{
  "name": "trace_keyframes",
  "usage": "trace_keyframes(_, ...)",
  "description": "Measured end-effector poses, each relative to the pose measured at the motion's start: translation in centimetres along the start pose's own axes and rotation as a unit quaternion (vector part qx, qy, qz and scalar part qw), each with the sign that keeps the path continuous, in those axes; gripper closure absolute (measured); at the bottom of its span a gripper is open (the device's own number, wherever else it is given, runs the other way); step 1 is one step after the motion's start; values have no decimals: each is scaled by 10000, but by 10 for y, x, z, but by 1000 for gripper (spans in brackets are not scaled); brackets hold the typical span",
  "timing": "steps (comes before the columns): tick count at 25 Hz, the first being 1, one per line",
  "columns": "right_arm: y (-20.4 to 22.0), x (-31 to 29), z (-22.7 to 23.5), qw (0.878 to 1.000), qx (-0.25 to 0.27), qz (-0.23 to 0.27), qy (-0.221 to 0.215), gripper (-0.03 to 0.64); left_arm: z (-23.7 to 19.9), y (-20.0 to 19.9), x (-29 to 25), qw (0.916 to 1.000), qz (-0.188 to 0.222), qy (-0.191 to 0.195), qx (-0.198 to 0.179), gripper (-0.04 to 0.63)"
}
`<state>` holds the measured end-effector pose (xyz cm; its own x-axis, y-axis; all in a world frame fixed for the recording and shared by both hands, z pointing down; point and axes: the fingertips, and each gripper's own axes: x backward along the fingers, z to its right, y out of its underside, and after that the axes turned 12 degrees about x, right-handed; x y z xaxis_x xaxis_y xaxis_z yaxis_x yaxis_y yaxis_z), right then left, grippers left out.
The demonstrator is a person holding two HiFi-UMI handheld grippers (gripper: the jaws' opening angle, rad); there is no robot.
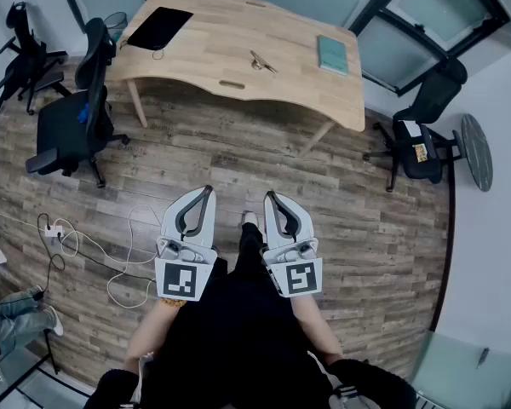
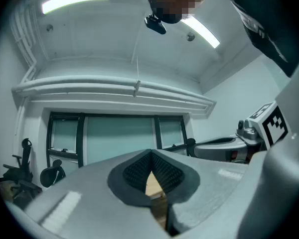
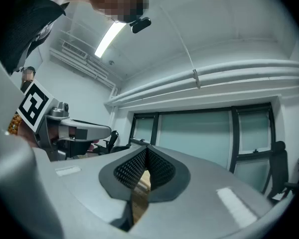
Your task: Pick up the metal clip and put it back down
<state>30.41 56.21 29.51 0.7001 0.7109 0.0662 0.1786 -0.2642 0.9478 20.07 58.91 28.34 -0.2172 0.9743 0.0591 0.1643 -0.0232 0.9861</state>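
The metal clip [image 1: 261, 61] lies near the middle of the wooden desk [image 1: 230, 54], far ahead of both grippers. My left gripper [image 1: 207, 190] is held close to my body over the floor, tips touching, nothing between them. My right gripper [image 1: 271, 195] is beside it, likewise shut and empty. In the left gripper view the left gripper [image 2: 150, 152] points up toward windows, with the right gripper's marker cube [image 2: 271, 122] at the right. The right gripper [image 3: 146, 148] also points at windows in its own view.
On the desk lie a black tablet [image 1: 159, 27] at the left and a teal notebook [image 1: 332, 54] at the right. A black office chair [image 1: 72, 118] stands left of the desk, another [image 1: 422, 135] at the right. Cables and a power strip [image 1: 55, 231] lie on the wood floor.
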Motion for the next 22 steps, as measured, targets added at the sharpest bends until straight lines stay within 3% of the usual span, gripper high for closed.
trace_keyframes(5, 5, -11, -5, 9999, -53, -110, -86, 594, -11, 1, -6, 9999, -28, 97, -21, 594)
trace_keyframes(9, 31, -29, 9, 9992, 83, -349, -153, 594, -18, 5, -31, 9984, -216, 336, -411, 595)
trace_keyframes(11, 41, -45, 20, 9992, 41, -381, -82, 594, -26, 10, -47, 9981, -245, 387, -410, 595)
trace_keyframes(16, 71, -95, 60, 9987, 143, -452, 201, 594, -50, 18, -103, 9987, -333, 375, -80, 595)
trace_keyframes(22, 94, -166, 129, 9979, -69, -348, 536, 594, -80, 22, -186, 9956, -658, 510, -423, 595)
